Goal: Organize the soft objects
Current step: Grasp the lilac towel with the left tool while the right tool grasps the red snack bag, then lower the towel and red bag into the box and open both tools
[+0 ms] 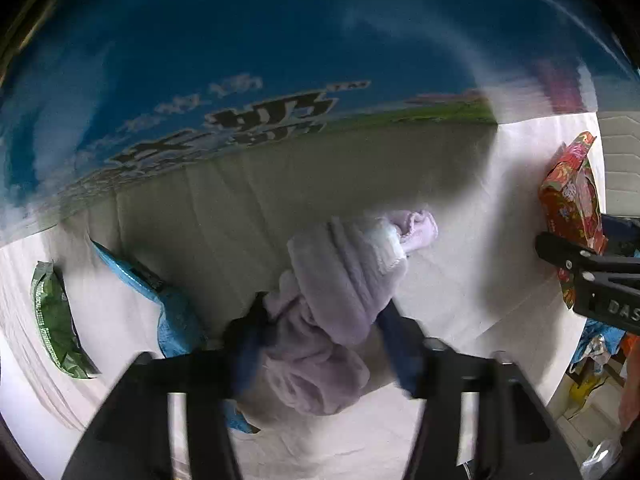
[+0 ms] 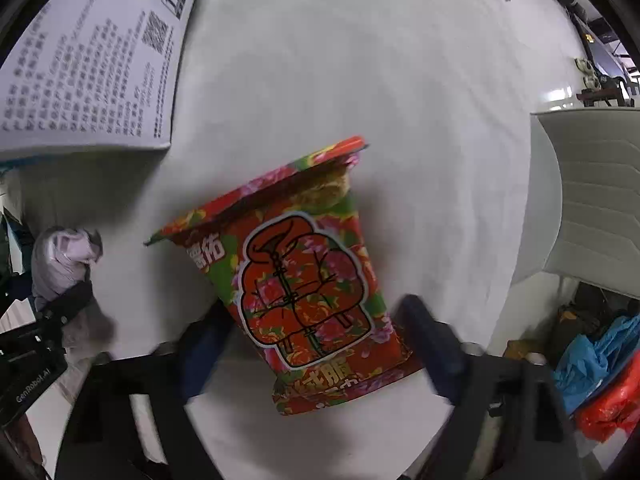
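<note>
- Lilac fleece cloth [image 1: 340, 292] lies bunched on the white table [image 1: 460, 280] before the blue printed box [image 1: 160, 80]; my left gripper [image 1: 324, 320] pinches it between narrowed fingers.
- My right gripper [image 2: 316, 328] straddles the red floral packet [image 2: 304, 280], fingers [image 2: 424, 340] half-spread; I cannot tell whether they touch it.
- Green [image 1: 56, 320] and blue [image 1: 168, 308] packets lie to the cloth's left.

The blue carton [image 1: 200, 60] fills the upper frame, smeared and cut off. The blue packet [image 1: 176, 316] at lower left disappears behind blurred gripper fingers [image 1: 244, 352].
</note>
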`<action>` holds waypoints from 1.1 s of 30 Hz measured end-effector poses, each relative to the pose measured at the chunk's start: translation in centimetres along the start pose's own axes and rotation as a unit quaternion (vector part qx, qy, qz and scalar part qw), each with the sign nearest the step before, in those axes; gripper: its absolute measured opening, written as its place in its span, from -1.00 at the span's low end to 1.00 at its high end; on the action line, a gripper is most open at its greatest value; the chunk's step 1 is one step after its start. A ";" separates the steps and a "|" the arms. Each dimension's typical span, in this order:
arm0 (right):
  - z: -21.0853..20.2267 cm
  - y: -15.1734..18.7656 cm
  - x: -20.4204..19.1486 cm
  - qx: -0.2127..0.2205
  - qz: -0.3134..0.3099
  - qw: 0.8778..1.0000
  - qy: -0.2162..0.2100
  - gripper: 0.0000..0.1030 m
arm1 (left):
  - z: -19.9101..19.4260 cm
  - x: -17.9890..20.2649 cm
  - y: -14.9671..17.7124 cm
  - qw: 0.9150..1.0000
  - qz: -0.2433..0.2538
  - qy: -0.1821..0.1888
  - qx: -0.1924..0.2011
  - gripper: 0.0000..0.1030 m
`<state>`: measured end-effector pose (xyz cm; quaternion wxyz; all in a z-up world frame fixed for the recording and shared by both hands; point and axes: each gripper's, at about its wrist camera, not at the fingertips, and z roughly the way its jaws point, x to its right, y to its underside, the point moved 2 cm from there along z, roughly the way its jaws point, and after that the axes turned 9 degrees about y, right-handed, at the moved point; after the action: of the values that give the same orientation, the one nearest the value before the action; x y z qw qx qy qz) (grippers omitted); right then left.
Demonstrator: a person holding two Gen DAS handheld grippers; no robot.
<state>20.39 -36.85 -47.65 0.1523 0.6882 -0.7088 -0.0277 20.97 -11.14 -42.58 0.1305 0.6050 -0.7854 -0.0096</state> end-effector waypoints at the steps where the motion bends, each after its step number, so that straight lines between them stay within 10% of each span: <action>1: -0.1 0.0 -0.1 0.003 0.001 1.000 0.003 0.32 | 0.0 0.0 0.0 1.000 -0.001 0.000 0.001 -0.13; 6: -0.9 0.8 -0.5 0.013 0.003 1.000 0.007 0.00 | -0.9 -0.3 0.3 1.000 -0.006 -0.001 0.011 -0.24; 20: -5.5 8.1 -0.2 0.040 0.053 0.996 -0.058 -0.06 | -4.6 -0.6 6.0 0.998 -0.027 0.029 0.053 -0.25; 33: -19.9 9.8 -0.4 0.152 0.063 0.977 -0.138 -0.06 | -18.9 -2.4 7.8 0.983 -0.031 0.091 0.160 -0.25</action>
<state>15.98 -32.60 -26.32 -0.0513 0.6469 -0.7608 -0.0048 18.22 -4.02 -23.45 0.1028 0.6404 -0.7426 0.1669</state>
